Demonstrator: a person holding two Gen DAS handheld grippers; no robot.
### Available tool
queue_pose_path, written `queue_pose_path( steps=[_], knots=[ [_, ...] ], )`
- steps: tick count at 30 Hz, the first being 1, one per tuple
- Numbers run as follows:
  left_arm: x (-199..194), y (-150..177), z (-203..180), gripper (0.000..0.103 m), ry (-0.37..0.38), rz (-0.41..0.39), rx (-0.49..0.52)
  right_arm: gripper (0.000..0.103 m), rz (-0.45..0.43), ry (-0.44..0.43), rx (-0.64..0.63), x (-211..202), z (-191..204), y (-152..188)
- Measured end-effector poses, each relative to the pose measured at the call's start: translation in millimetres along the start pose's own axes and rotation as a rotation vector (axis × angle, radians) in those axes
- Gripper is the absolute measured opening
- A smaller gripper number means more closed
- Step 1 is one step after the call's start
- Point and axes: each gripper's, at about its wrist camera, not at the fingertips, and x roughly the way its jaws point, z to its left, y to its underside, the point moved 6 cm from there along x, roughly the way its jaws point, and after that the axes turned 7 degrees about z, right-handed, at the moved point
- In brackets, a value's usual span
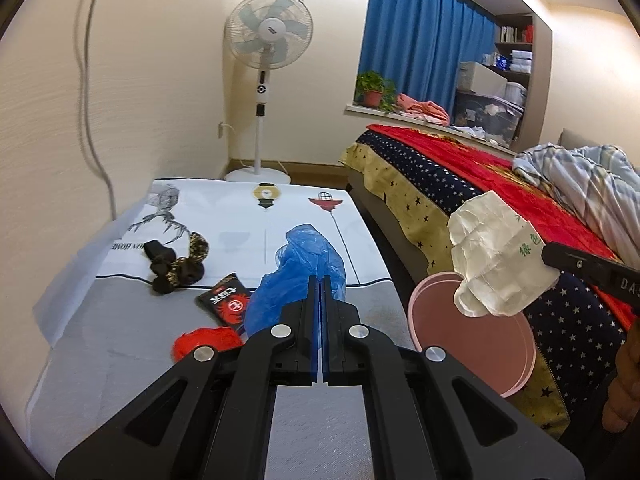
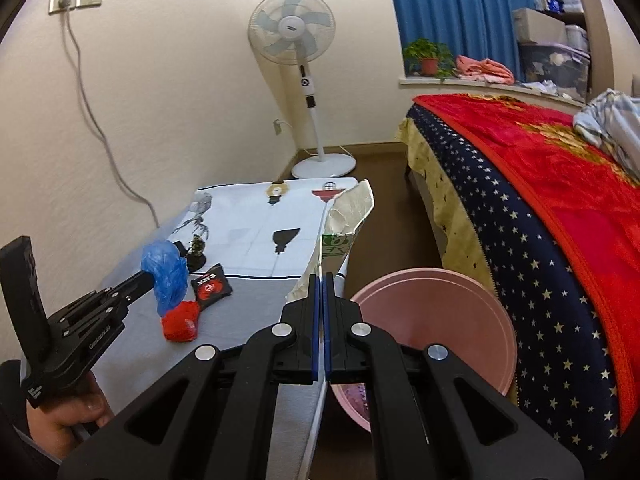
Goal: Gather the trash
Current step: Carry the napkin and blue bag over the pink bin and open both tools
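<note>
My left gripper [image 1: 320, 280] is shut on a crumpled blue plastic bag [image 1: 298, 268] and holds it above the low table [image 1: 120, 340]; the bag also shows in the right wrist view [image 2: 166, 276]. My right gripper [image 2: 321, 278] is shut on a crumpled white paper wrapper [image 2: 344, 232], held over the table's right edge, next to the pink bin [image 2: 440, 320]. In the left wrist view the wrapper [image 1: 496, 256] hangs above the bin [image 1: 476, 332]. On the table lie a red crumpled wrapper [image 2: 180, 320] and a black and red packet [image 2: 210, 286].
A black and camouflage cloth item [image 1: 176, 266] lies on the table's left. A bed with a red and starred blanket [image 2: 540, 200] runs along the right. A standing fan [image 1: 266, 80] is in the far corner. A cable [image 2: 92, 120] hangs down the left wall.
</note>
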Motion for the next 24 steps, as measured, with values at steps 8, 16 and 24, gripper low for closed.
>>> queue_pose_path(
  steps=[8,16,24],
  knots=[
    [15,2,-10,0.001,0.023,0.011,0.002,0.002,-0.008,0.064,0.006,4,-18,0],
    [27,2,-19,0.0,0.05,0.017,0.007,0.002,-0.002,0.098,0.033,9,-32,0],
    [39,3,-30,0.0,0.074,0.028,0.01,0.002,0.003,0.13,0.053,13,-44,-1]
  ],
)
